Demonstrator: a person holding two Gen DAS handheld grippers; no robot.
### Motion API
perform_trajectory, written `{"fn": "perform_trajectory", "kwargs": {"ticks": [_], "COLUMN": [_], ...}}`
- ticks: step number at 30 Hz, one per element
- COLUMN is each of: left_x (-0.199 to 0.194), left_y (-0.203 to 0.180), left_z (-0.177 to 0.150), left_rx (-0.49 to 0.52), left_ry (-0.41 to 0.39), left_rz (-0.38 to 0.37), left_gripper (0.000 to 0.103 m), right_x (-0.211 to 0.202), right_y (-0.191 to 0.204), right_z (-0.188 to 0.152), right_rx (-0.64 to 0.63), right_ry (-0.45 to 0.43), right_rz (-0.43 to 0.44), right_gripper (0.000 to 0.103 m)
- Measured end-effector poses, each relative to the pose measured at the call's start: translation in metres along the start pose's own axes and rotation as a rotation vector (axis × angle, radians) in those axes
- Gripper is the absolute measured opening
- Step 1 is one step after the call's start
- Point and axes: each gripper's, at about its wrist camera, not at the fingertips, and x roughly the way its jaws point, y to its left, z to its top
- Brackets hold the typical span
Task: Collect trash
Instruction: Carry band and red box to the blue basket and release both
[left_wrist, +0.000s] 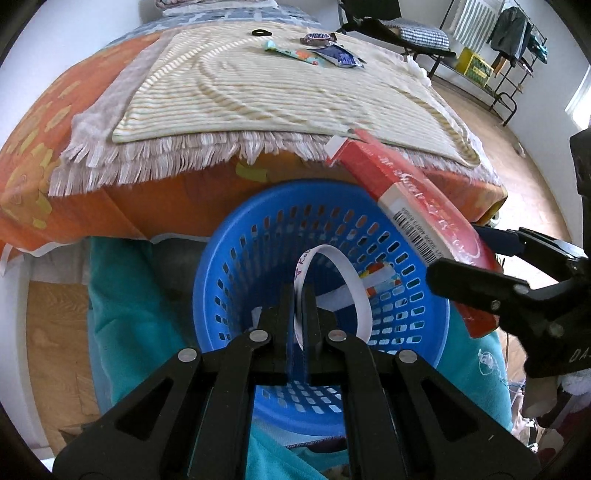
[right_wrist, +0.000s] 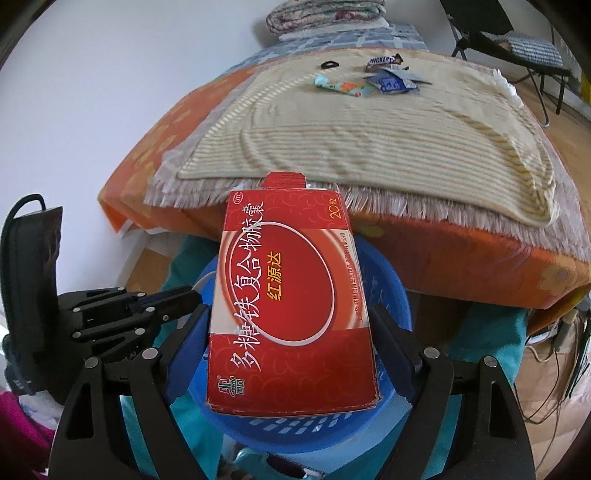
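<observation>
My left gripper is shut on a curled white paper strip and holds it over the blue perforated basket. My right gripper is shut on a red medicine box and holds it above the same basket. The box also shows in the left wrist view, with the right gripper on it. A wrapper lies inside the basket. On the bed, a Snickers wrapper, a blue wrapper and a teal wrapper lie at the far side.
The basket stands on a teal cloth against an orange bed with a striped blanket. A black hair tie lies near the wrappers. A clothes rack and a chair stand at the far right.
</observation>
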Motion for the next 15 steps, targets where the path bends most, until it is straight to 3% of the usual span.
{"fn": "perform_trajectory", "kwargs": {"ticks": [8,11,13,15], "left_x": [0.002,0.004,0.003,0.002], "left_y": [-0.001,0.001,0.002,0.003], "left_z": [-0.003,-0.004,-0.004,-0.005], "left_rx": [0.017,0.005,-0.002,-0.003], "left_ry": [0.011,0.019,0.011,0.005], "left_rz": [0.009,0.018,0.017,0.022], "left_gripper": [0.001,0.018,0.038,0.039], "right_x": [0.01,0.013,0.015,0.016], "right_y": [0.004,0.005,0.004,0.004], "right_z": [-0.008,-0.009,-0.009,-0.009], "right_rx": [-0.002,0.001,0.006,0.011], "right_ry": [0.037,0.05,0.062,0.071], "right_rz": [-0.008,-0.016,-0.018,-0.023], "right_gripper": [0.085,0.085,0.085,0.085]}}
